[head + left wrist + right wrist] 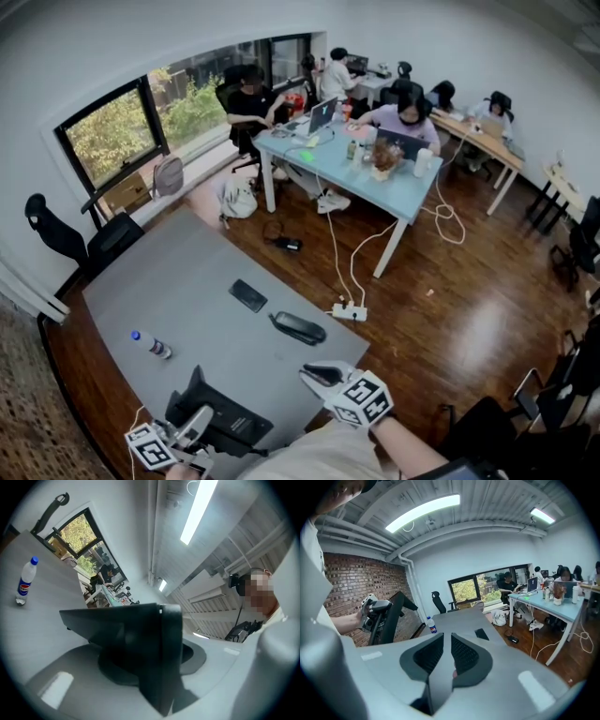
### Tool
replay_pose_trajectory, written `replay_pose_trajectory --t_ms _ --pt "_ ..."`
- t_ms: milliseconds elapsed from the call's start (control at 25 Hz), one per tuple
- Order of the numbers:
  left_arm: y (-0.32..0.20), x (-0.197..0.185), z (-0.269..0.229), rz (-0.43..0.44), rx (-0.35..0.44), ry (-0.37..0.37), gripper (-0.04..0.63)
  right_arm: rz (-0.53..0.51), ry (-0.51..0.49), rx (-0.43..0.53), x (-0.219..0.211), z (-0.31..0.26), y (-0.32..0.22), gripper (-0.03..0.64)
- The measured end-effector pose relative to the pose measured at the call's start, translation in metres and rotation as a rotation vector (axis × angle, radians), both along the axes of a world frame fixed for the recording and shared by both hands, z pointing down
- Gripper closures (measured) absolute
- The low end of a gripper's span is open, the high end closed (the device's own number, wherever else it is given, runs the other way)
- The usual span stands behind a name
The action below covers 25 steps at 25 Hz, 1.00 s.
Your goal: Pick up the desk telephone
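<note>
left gripper is clamping tight on the desk telephone, so you're holding it at the near end of the grey table, roughly 7 o'clock in the head view. in the left gripper view the black telephone body is filling the space between the pads, standing up on edge. from the right gripper view you're seeing that same left gripper out at 9 o'clock with the telephone tilting steeply in front of the brick wall. can't tell if its bottom edge is touching the table.

right gripper is hanging at 3 o'clock of the telephone, near the table's near right corner. its jaws are sitting together with nothing in them.

black handset is lying flat on the table at 1 o'clock from the telephone, with a dark smartphone lying just beyond it. a water bottle is lying on its side at 10 o'clock.
</note>
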<state>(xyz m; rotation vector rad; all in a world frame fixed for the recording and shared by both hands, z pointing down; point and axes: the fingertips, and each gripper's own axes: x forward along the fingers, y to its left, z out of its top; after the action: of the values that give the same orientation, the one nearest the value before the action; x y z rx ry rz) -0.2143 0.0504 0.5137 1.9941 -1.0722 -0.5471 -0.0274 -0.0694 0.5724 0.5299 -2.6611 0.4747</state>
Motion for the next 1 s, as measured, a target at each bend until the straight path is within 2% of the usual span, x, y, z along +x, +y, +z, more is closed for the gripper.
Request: replay_pose_trajectory --t_ms 360,640,1000 --pt "-0.005 0.026 -0.042 0.051 0.053 -0.028 0.426 0.013 -0.036 0.061 0.005 -0.033 -0.003 0.565" --pt "0.0 0.026 -0.029 0.051 0.026 -0.057 0.426 -0.001 -0.037 0.093 0.006 -0.04 0.006 0.565" --pt "0.007 0.031 -0.019 0.056 0.001 -0.093 0.426 0.005 -0.014 0.087 0.018 -0.03 0.014 0.565"
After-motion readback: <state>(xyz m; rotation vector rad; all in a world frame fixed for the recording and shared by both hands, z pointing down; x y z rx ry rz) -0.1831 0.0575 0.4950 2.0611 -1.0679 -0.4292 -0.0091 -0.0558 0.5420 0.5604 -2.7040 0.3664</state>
